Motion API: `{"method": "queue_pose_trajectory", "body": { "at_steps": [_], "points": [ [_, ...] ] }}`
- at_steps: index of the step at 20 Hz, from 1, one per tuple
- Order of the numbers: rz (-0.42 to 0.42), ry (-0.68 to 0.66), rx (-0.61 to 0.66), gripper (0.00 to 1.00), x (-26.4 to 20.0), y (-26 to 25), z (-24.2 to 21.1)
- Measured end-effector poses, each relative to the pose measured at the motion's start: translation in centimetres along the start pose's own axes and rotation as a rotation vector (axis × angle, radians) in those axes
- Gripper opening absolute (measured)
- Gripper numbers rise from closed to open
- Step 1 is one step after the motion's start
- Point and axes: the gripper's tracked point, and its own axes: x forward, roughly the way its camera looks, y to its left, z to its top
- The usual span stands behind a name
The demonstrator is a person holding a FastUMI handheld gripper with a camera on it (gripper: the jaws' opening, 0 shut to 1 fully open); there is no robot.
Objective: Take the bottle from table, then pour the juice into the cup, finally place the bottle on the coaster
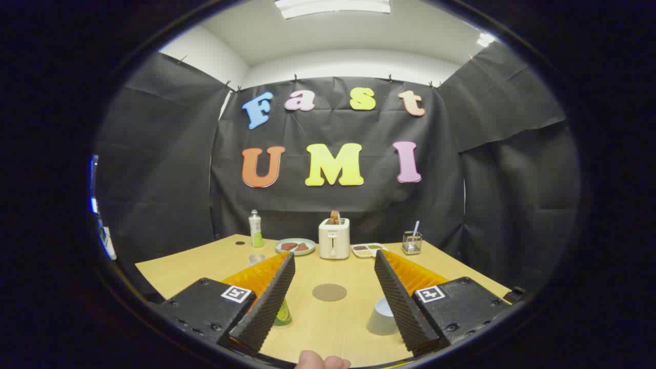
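- Gripper view: gripper spread wide over the table, holding nothing.
- Bottle, seemingly green-bottomed, sits mostly hidden behind the left finger.
- Pale cup beside the right finger; round coaster between them.

— Is the light good?
— Yes, a long white ceiling lamp shines bright from above; the pale wooden table is evenly lit, with soft shadows.
— And sharpness?
— The centre is clear; the edges bend strongly and go dark.
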Motion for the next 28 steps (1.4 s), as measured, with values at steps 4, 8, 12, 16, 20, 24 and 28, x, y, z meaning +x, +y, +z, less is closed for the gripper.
{"method": "queue_pose_trajectory", "body": {
  "at_steps": [4,8,12,16,20,24,28],
  "points": [
    [0.003,-0.018,-0.008,1.00,-0.6,0.8,0.2],
    [-0.001,-0.036,-0.019,1.00,-1.4,1.1,0.6],
    [0.001,-0.053,-0.011,1.00,-2.0,1.9,1.1],
    [0.000,-0.050,-0.005,1.00,-2.3,1.5,1.1],
    [-0.022,-0.048,0.016,1.00,-2.8,1.0,0.8],
    [-0.028,-0.049,0.011,1.00,-2.9,1.4,0.6],
    [-0.019,-0.047,0.019,1.00,-2.9,2.0,0.1]
  ]
}}
